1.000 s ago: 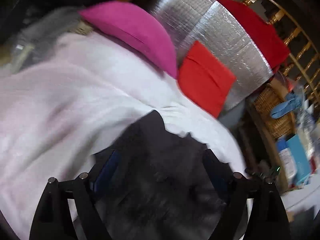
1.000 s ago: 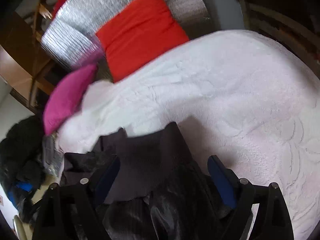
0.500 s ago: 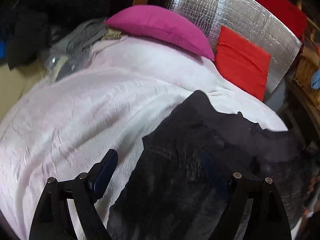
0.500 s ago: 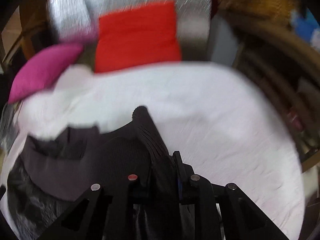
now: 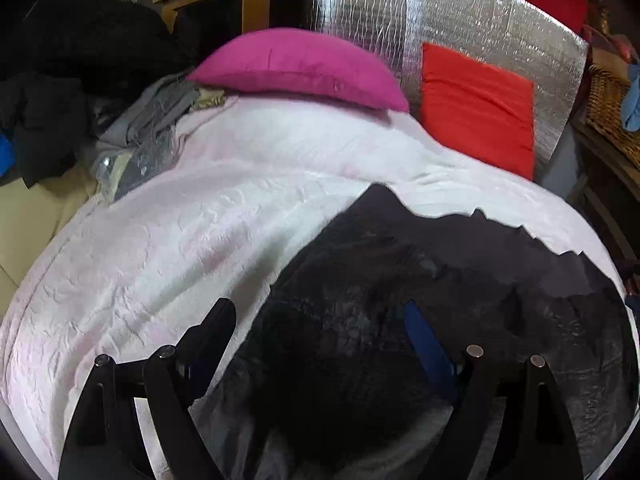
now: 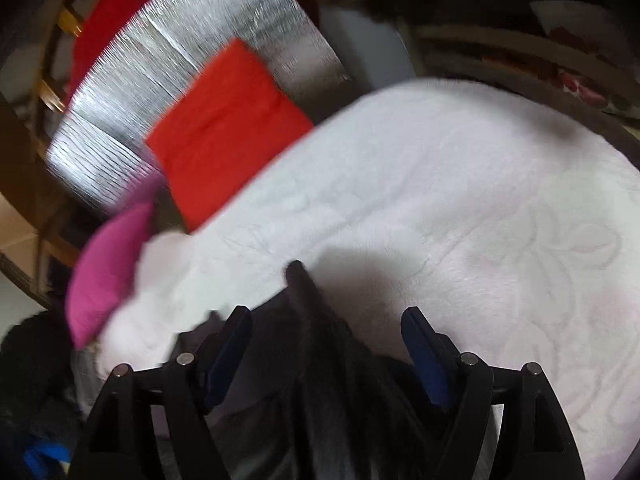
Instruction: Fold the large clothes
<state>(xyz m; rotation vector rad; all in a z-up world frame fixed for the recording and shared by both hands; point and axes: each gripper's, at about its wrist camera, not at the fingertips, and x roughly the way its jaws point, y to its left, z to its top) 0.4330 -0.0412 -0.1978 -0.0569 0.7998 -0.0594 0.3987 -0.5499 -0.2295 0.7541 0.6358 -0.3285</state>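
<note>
Garment (image 5: 440, 280), dark and rumpled, lies on the white bedspread (image 5: 200, 240), on the near side from the pink pillow (image 5: 296, 66). Left claw (image 5: 320, 316) hovers wide over its left edge, gripping nothing. Right claw (image 6: 326, 320) straddles a raised dark fold running straight ahead, jaws opening, pads clear of the cloth.

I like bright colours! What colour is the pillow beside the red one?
The pillow is bright pink, clearest in the left wrist view.
</note>
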